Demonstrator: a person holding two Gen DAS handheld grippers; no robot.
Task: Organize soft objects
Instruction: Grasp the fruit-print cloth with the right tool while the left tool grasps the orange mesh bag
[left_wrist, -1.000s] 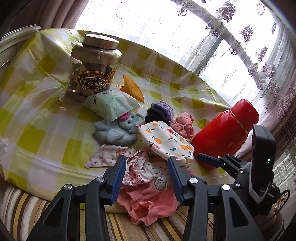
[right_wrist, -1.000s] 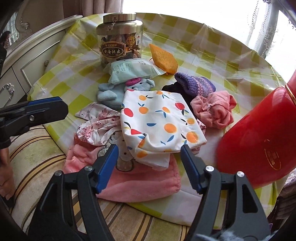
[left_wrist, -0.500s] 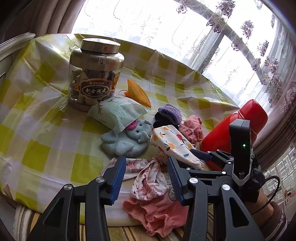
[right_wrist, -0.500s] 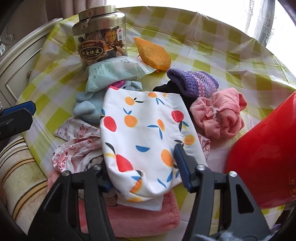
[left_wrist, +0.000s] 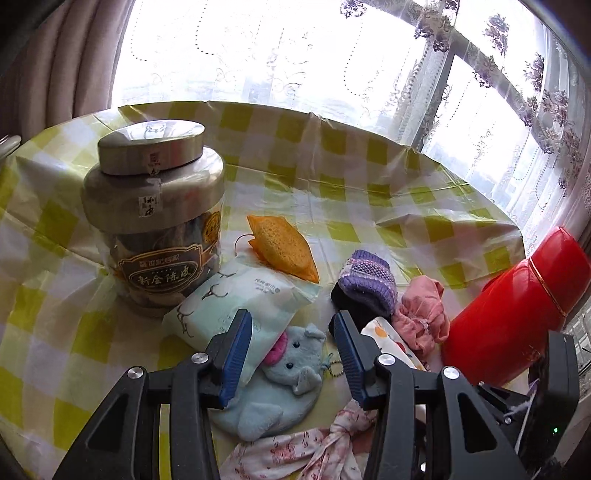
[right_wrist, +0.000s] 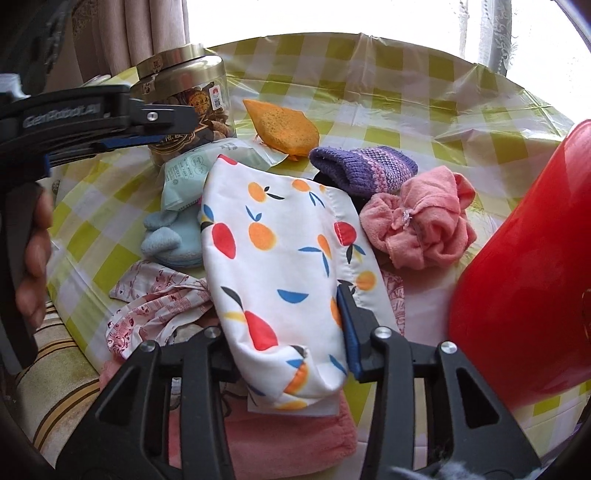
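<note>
My right gripper (right_wrist: 286, 332) is shut on the white fruit-print cloth (right_wrist: 280, 266) and holds it lifted over the pile; the cloth also shows in the left wrist view (left_wrist: 391, 341). My left gripper (left_wrist: 291, 354) is open and empty above the blue plush elephant (left_wrist: 291, 369). Around them lie a purple knit sock (right_wrist: 365, 168), a pink bunched cloth (right_wrist: 424, 221), a pink-patterned white cloth (right_wrist: 159, 299) and a pink towel (right_wrist: 288, 439) under the fruit cloth.
A checked yellow tablecloth (left_wrist: 351, 177) covers the table. A lidded snack jar (left_wrist: 155, 221) stands at back left. A pale tissue pack (left_wrist: 240, 299) and an orange sponge (left_wrist: 284, 247) lie beside it. A red flask (left_wrist: 517, 314) lies at right. A striped cushion (right_wrist: 55, 387) sits below the table edge.
My right gripper has closed on the fruit-print cloth and lifted it. My left gripper has moved forward over the table, from the pink-patterned cloth to above the plush elephant, still open.
</note>
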